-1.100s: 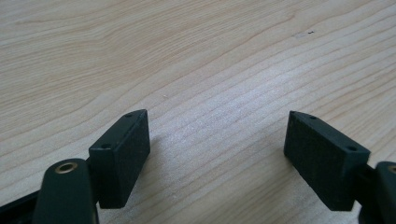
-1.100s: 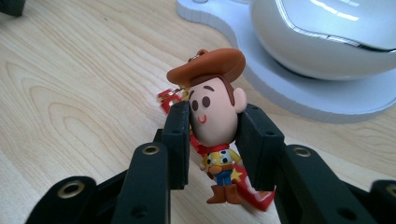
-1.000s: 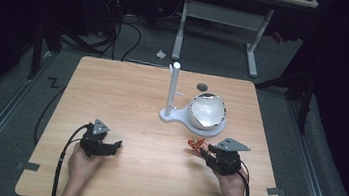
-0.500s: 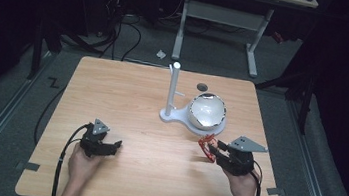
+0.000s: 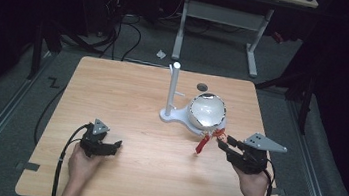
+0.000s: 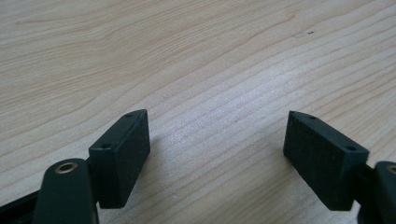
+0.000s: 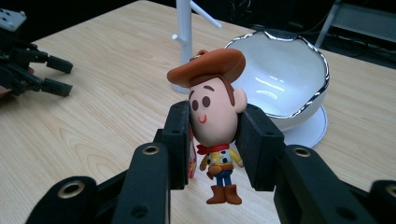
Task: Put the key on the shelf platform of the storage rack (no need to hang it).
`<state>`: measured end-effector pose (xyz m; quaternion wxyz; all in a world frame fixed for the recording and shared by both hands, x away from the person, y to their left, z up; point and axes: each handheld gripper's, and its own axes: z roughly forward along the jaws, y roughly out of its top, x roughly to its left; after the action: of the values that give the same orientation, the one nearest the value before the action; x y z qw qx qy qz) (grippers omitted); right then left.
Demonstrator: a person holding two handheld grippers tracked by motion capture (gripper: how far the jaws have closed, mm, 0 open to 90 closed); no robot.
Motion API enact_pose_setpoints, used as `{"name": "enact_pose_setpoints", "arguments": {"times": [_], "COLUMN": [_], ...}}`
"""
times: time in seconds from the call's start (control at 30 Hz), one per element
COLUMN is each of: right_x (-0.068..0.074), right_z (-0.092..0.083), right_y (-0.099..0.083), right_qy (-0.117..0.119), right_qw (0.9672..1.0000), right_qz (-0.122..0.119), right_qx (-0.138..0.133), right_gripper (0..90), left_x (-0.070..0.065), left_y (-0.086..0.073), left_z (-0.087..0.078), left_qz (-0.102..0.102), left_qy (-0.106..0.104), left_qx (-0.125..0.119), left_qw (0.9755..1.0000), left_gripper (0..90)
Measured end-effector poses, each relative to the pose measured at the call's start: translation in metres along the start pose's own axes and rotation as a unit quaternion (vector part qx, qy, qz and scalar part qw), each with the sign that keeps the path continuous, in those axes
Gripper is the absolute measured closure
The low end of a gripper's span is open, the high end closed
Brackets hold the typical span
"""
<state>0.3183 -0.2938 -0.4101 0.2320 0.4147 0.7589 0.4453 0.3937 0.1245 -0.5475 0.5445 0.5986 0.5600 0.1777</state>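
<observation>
My right tool (image 7: 212,140) is clamped on the cowboy keychain's (image 7: 215,121) head, held above the desk (image 5: 127,97) beside the bowl (image 5: 207,111). Left tool (image 5: 101,142) rests open. I'd keep it steady and aim the loop at the stand's (image 5: 172,90) peg, probably.

My left hand (image 5: 83,162) rests my black two-jaw left gripper (image 5: 117,146) low, jaws spread wide apart. My right hand (image 5: 252,184) lifts my black two-jaw right gripper (image 5: 222,139), jaws clamped together, pointing forward-left.
</observation>
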Motion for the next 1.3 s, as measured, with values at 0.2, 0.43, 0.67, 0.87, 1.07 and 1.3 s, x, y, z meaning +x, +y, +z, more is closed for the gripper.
{"name": "enact_pose_setpoints", "arguments": {"times": [0.2,0.43,0.67,0.87,1.07,1.3], "right_x": [-0.004,-0.013,-0.022,-0.029,-0.038,-0.046], "right_z": [-0.005,-0.013,-0.018,-0.018,-0.017,-0.012], "right_y": [0.008,0.020,0.037,0.046,0.055,0.066], "right_qy": [0.004,0.001,-0.001,-0.003,-0.009,-0.020], "right_qw": [0.9999,0.9998,0.9994,0.9992,0.9989,0.9989], "right_qz": [0.004,0.009,0.012,0.015,0.021,0.020], "right_qx": [-0.011,-0.019,-0.033,-0.036,-0.042,-0.039], "right_gripper": [66.3,66.3,66.4,66.4,66.4,66.3], "left_x": [0.000,0.000,0.000,0.000,0.000,0.000], "left_y": [0.000,0.000,0.000,0.000,0.000,0.000], "left_z": [0.000,0.000,0.000,0.000,0.000,0.000], "left_qz": [0.000,0.000,0.000,0.000,0.001,0.000], "left_qy": [0.000,0.000,0.000,0.000,0.000,0.000], "left_qx": [0.000,0.000,0.000,0.000,0.000,0.000], "left_qw": [1.0000,1.0000,1.0000,1.0000,1.0000,1.0000], "left_gripper": [23.1,23.1,23.1,23.1,23.1,23.1]}}
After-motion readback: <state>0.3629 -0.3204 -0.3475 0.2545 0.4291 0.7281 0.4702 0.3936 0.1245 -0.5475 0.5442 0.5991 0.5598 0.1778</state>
